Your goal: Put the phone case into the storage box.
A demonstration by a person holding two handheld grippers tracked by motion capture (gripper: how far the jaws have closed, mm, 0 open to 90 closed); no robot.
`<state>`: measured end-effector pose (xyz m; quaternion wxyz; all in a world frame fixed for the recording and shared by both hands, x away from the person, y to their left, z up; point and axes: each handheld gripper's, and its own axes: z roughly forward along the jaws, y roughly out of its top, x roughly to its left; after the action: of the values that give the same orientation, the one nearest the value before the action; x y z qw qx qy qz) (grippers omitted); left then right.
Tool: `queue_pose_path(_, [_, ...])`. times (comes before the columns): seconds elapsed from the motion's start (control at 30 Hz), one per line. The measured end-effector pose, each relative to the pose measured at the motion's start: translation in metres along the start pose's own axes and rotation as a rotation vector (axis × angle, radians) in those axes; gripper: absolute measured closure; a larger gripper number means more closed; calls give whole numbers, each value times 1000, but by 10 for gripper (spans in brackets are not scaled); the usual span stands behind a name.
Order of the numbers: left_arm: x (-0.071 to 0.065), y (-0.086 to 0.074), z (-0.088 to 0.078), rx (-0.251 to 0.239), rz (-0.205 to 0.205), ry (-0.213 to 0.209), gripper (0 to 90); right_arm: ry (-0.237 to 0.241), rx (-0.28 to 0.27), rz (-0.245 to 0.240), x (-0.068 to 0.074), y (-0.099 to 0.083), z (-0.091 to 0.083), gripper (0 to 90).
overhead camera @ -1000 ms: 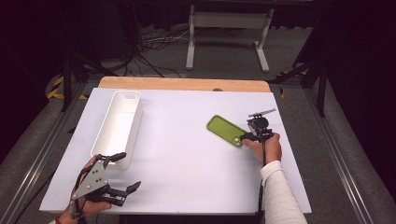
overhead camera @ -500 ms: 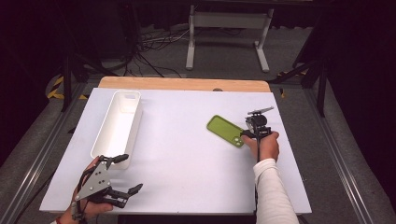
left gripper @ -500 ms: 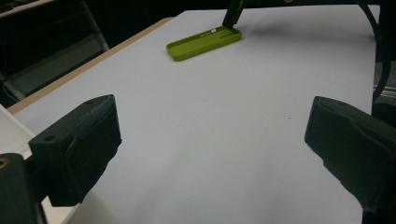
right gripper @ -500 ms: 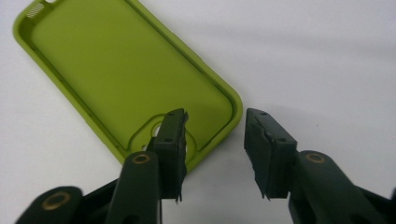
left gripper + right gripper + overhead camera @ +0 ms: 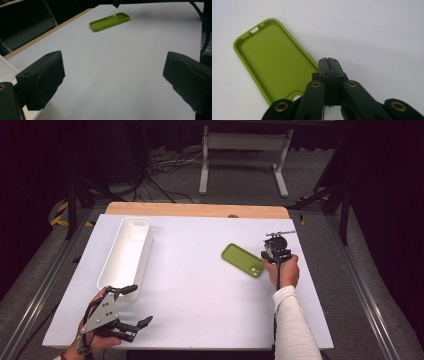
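Right gripper (image 5: 329, 62) jaws just snapped closed, pressed together, gripping nothing, beside right edge of green silicone phone case (image 5: 274, 65) on white table (image 5: 200, 290). Left gripper (image 5: 131, 306) gaping wide, empty, near-left corner.

The left hand-held gripper (image 5: 131, 311) sits at the near left, gripped from below by the person's left hand (image 5: 95, 340); its two black jaws stand wide apart with nothing between them, pointing toward the far right. The right hand-held gripper (image 5: 276, 251) is at the right, farther off, in the right hand (image 5: 284, 270), whose white-sleeved forearm (image 5: 295, 325) reaches in from the near edge. Its jaws have just been closing and now meet pad to pad, with nothing between them.
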<state>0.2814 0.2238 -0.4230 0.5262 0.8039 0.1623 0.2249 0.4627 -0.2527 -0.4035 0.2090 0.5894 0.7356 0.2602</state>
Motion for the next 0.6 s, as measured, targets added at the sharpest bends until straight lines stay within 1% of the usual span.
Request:
queue_pose_path(0.03, [0, 0, -1, -1, 1, 2, 44, 11, -9, -8, 0, 1, 1, 900])
queue_pose_path(0.07, [0, 0, -1, -1, 1, 2, 44, 11, -17, -15, 1, 3, 3, 900])
queue_pose_path(0.17, [2, 0, -3, -4, 10, 2, 44, 15, -56, -57, 6, 8, 9, 900])
queue_pose_path(0.2, [2, 0, -3, -6, 5, 0, 43, 23, -71, -77, 8, 10, 12, 900])
queue_pose_path(0.23, [2, 0, -3, -6, 5, 0, 43, 23, -71, -77, 8, 10, 12, 900])
queue_pose_path(0.27, [3, 0, -3, -7, 4, 3, 43, 41, -87, -99, 11, 11, 15, 900])
queue_pose_path(0.3, [3, -1, -3, -8, 1, 8, 44, 41, -100, -115, 14, 12, 18, 900])
queue_pose_path(0.33, [2, -1, -2, -8, -3, 6, 44, 54, -112, -128, 15, 13, 20, 900])
queue_pose_path(0.37, [2, -1, -2, -7, -2, 4, 44, 67, -114, -136, 17, 15, 23, 900])
queue_pose_path(0.4, [2, -1, -2, -1, 2, 2, 44, 67, -114, -136, 17, 15, 23, 900])
queue_pose_path(0.43, [2, 0, -1, -2, 4, 0, 43, 82, -124, -143, 20, 18, 26, 900])
queue_pose_path(0.53, [0, 0, -2, -1, 6, 1, 43, 91, -126, -152, 22, 21, 29, 900])
queue_pose_path(0.6, [0, 0, -3, -7, 3, 5, 43, 94, -120, -151, 24, 26, 35, 900])
